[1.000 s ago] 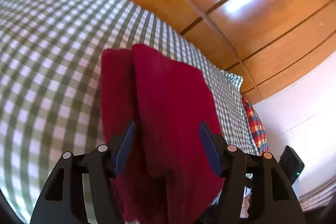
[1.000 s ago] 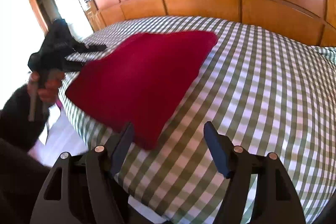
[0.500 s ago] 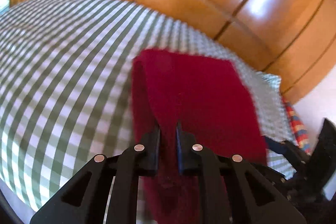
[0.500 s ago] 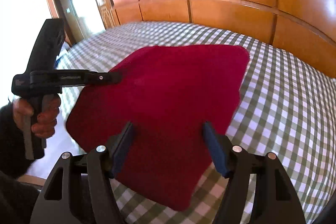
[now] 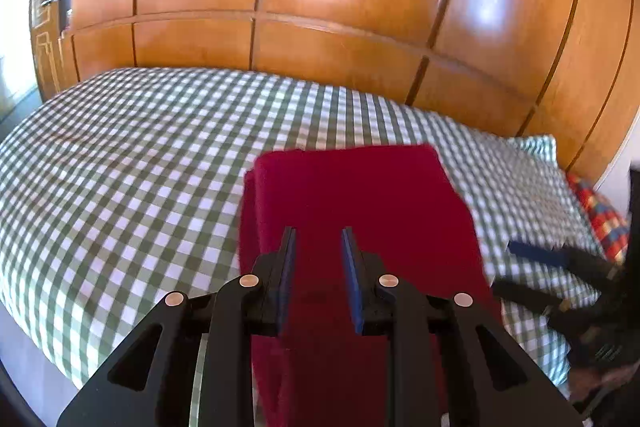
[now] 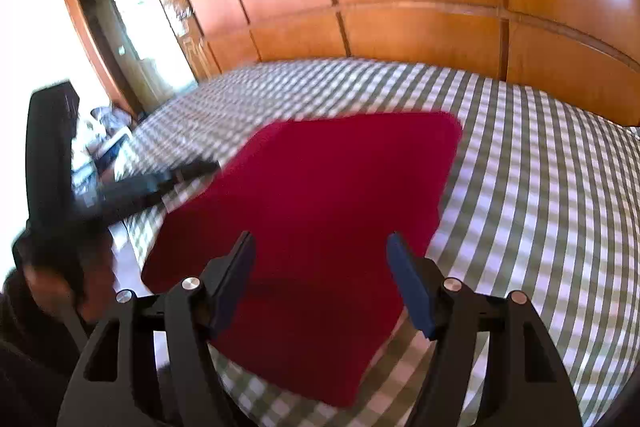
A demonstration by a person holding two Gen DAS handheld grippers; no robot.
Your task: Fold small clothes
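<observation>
Two grippers hang over one red cloth [image 5: 360,219] lying folded on the green-checked bedspread [image 5: 132,163] near the bed's front edge, below the wooden panelling [image 5: 320,39]. On the left, the left gripper [image 5: 319,241] had clamped tight on the cloth's near edge half a second ago; its jaws have just been opening again and now stand slightly apart with nothing pinched between them, the cloth flat below. That suggests it has let go after laying a fold. Further right, the right gripper [image 6: 320,247] stays spread wide and empty above the cloth's near corner, having drifted in over it. Judging by this, another fold or smoothing pass is likely next.
</observation>
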